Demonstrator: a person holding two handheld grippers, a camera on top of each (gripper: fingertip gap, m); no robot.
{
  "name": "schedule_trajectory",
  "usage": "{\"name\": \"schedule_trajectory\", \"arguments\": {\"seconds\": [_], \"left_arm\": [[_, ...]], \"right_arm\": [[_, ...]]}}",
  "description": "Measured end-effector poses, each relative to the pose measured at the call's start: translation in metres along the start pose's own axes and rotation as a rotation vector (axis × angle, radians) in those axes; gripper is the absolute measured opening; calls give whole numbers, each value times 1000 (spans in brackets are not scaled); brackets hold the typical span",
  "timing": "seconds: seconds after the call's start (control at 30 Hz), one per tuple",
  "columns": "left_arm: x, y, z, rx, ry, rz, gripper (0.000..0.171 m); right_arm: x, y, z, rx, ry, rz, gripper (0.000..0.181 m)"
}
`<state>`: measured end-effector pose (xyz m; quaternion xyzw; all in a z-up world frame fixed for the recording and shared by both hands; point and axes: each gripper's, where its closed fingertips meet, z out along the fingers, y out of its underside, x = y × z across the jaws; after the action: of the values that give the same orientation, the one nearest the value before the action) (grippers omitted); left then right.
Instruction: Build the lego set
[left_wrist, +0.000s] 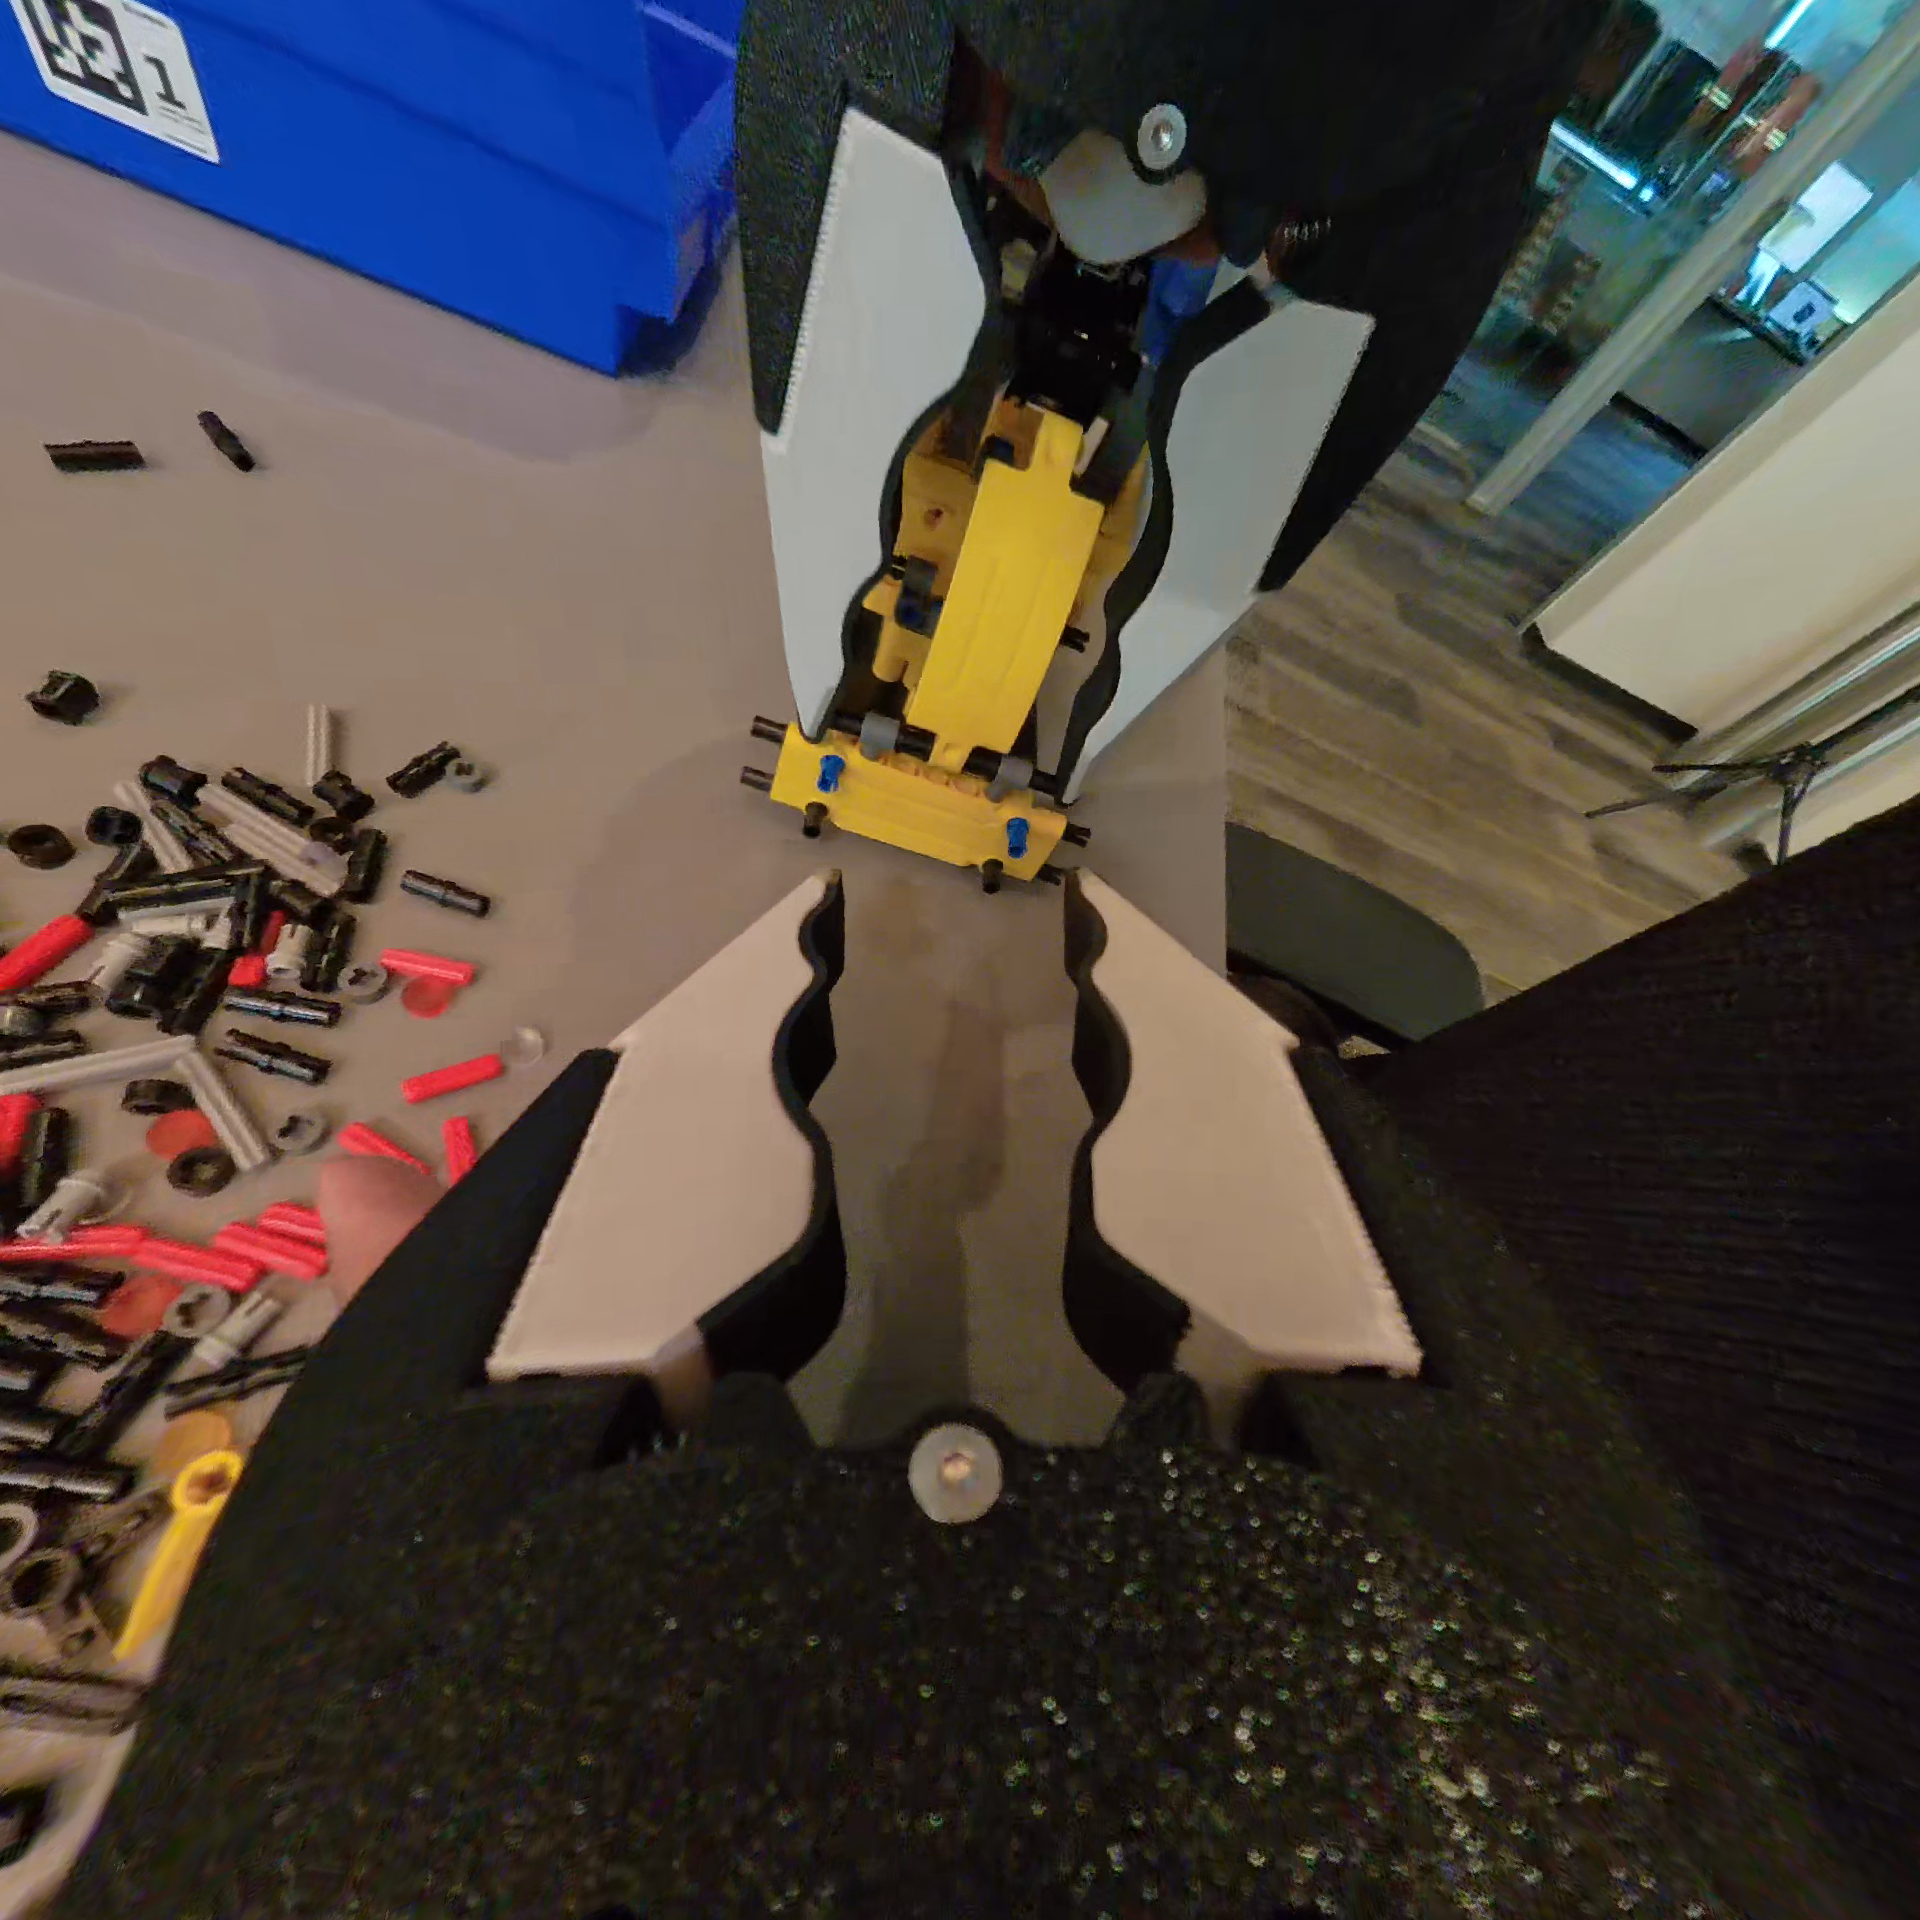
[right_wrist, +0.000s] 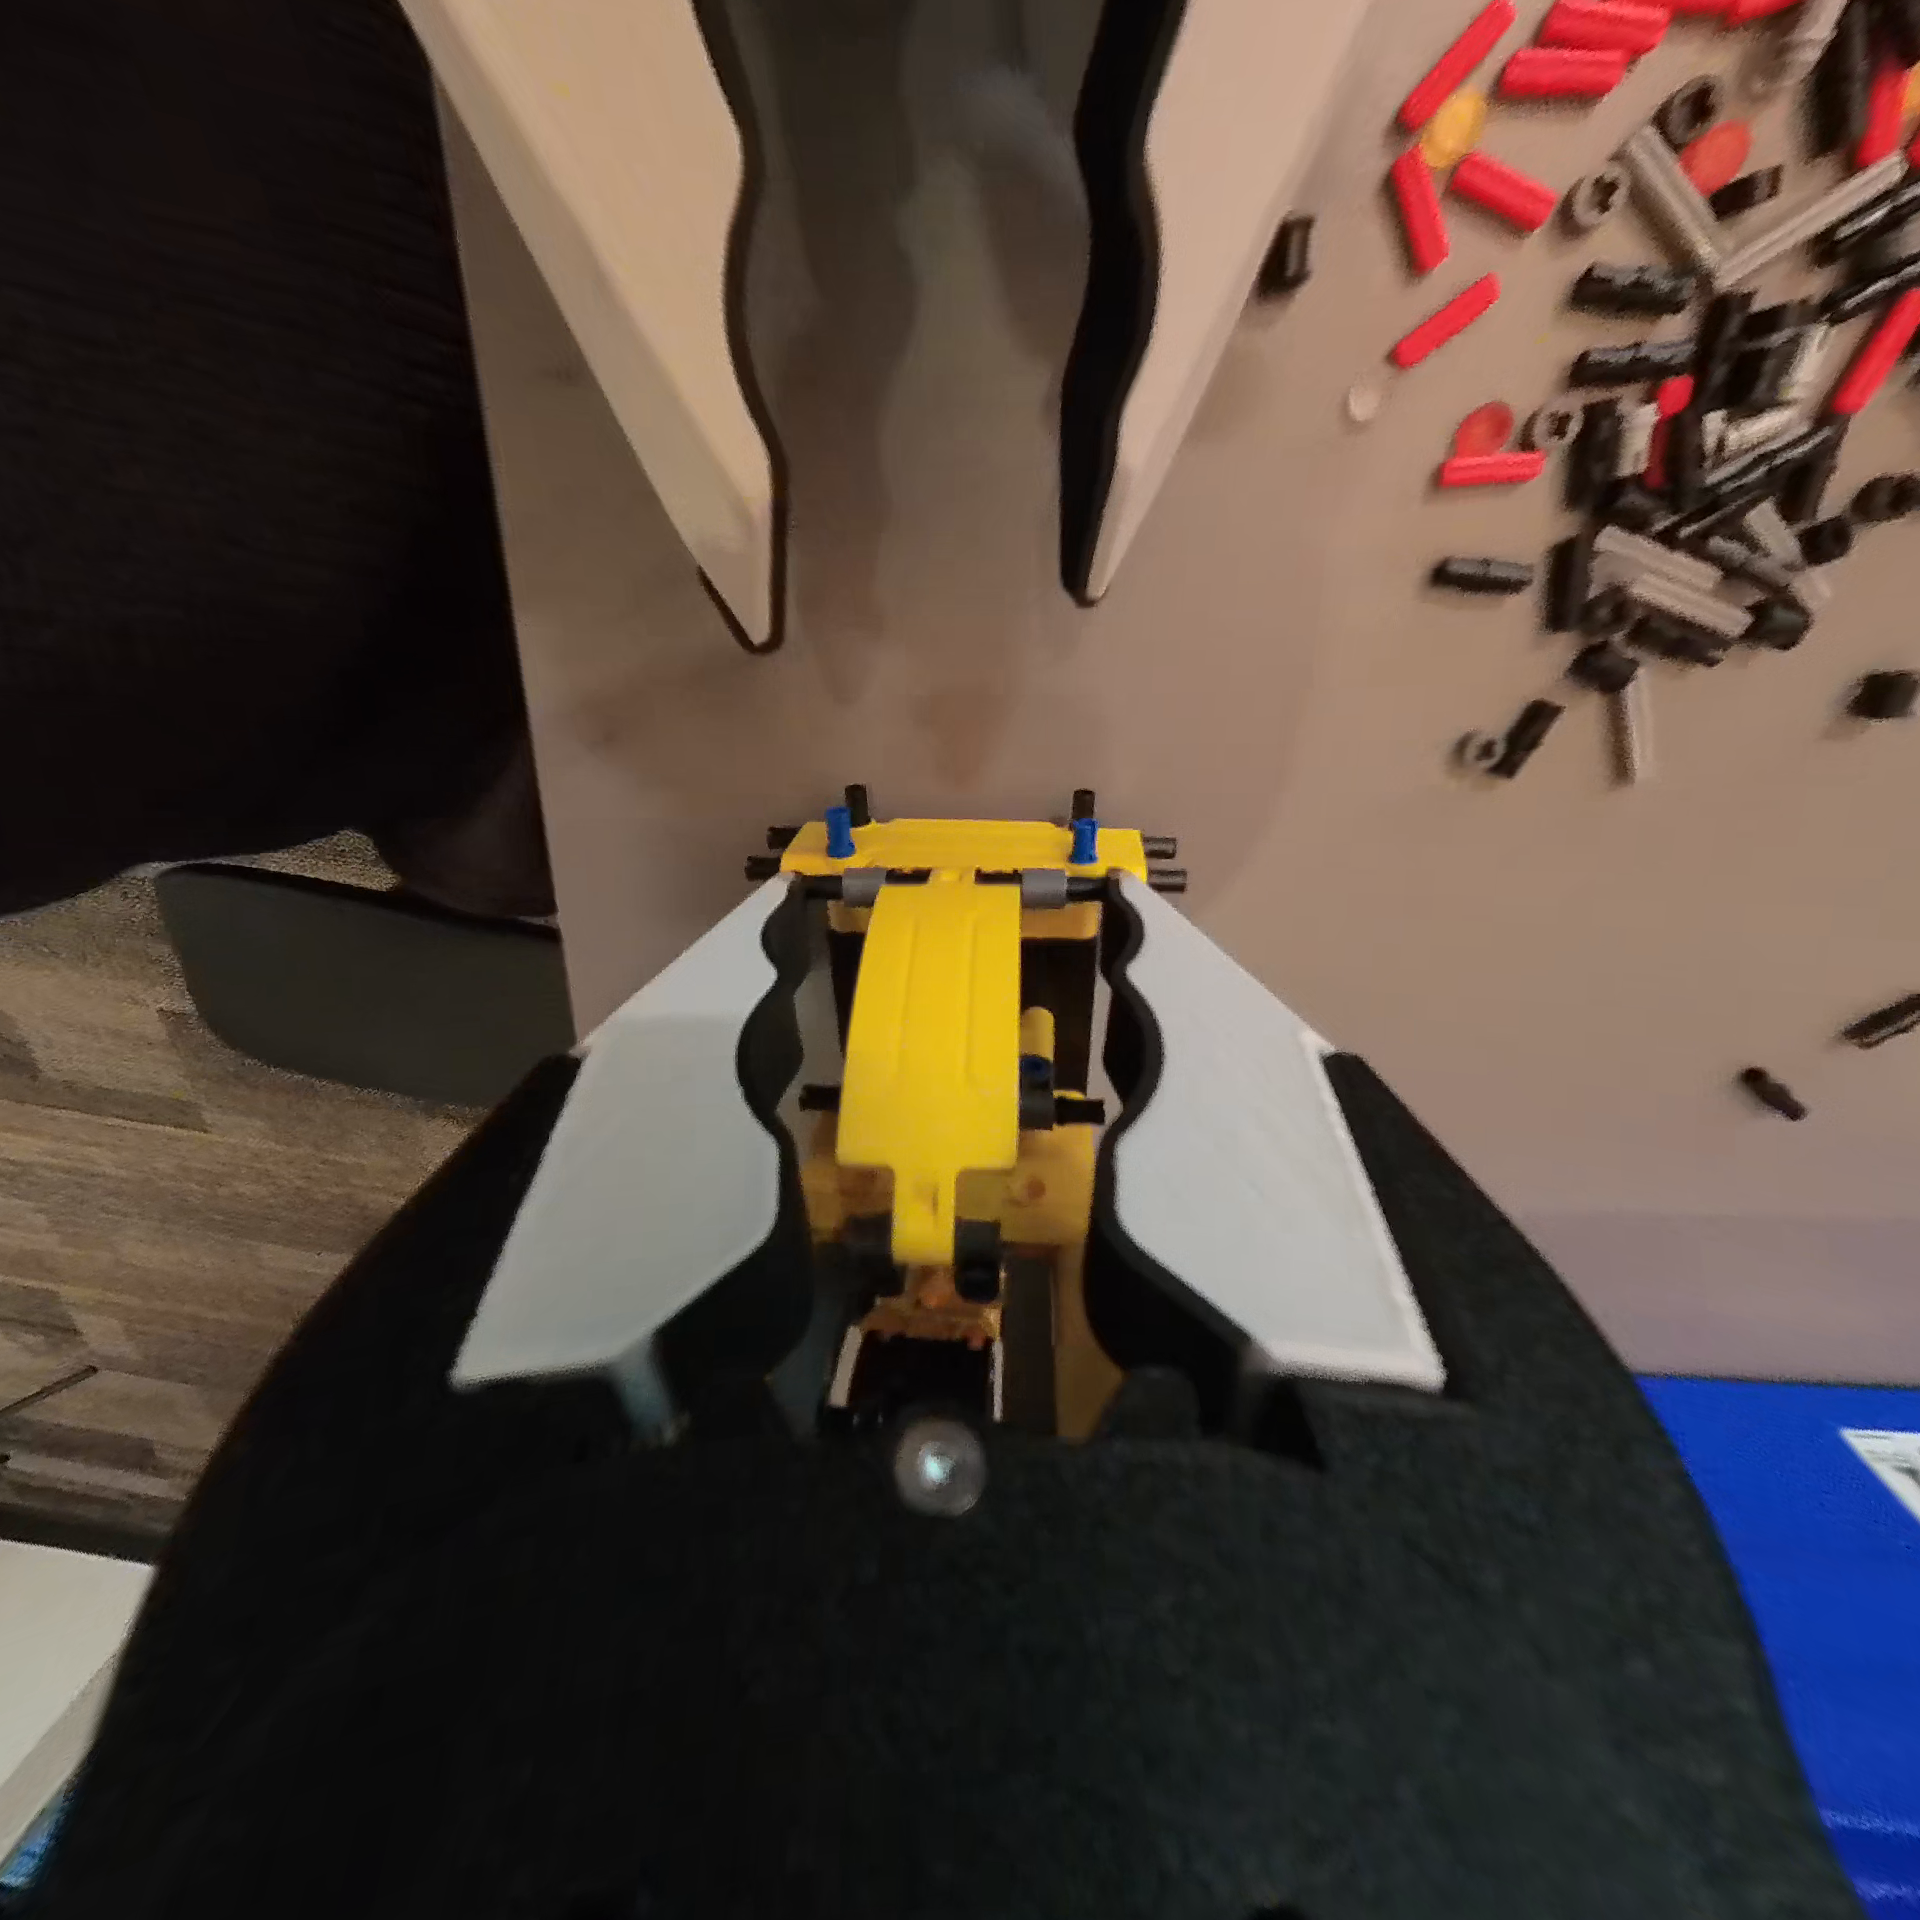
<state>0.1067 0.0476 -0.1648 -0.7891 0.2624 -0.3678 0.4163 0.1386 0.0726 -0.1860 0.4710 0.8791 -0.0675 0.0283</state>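
Note:
My right gripper (right_wrist: 951, 883) is shut on a yellow toy-brick assembly (right_wrist: 940, 1049) with black and blue pins; its front bar (right_wrist: 966, 847) sticks out past the fingertips. In the left wrist view the same assembly (left_wrist: 997, 613) hangs in the right gripper (left_wrist: 935, 774), which comes down from the top. My left gripper (left_wrist: 951, 883) is open and empty, its fingertips just short of the assembly's front bar (left_wrist: 920, 805) and facing it. In the right wrist view the left gripper (right_wrist: 920, 613) points down from the top, jaws apart. Both are over a grey table (left_wrist: 520, 582).
A pile of loose black, grey and red toy-brick parts (left_wrist: 177, 997) lies on the table to the left; it also shows in the right wrist view (right_wrist: 1683, 416). A blue bin (left_wrist: 416, 156) stands at the back left. The table edge (left_wrist: 1226, 790) and floor (left_wrist: 1455, 727) are to the right. The tips of one gripper are about 5 cm away from the tips of the other.

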Motion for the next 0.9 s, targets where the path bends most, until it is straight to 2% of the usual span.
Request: {"name": "schedule_trajectory", "arguments": {"seconds": [0.23, 0.47, 0.9], "left_arm": [[14, 9, 20, -70, -52, 68, 44], [14, 5, 37, -86, -71, 79, 45], [14, 1, 57, -116, -54, 76, 45]], "right_arm": [[-10, 18, -1, -50, 60, 3, 57], [-12, 31, -2, -73, 59, 34, 57], [-13, 37, -2, -45, 53, 28, 57]]}}
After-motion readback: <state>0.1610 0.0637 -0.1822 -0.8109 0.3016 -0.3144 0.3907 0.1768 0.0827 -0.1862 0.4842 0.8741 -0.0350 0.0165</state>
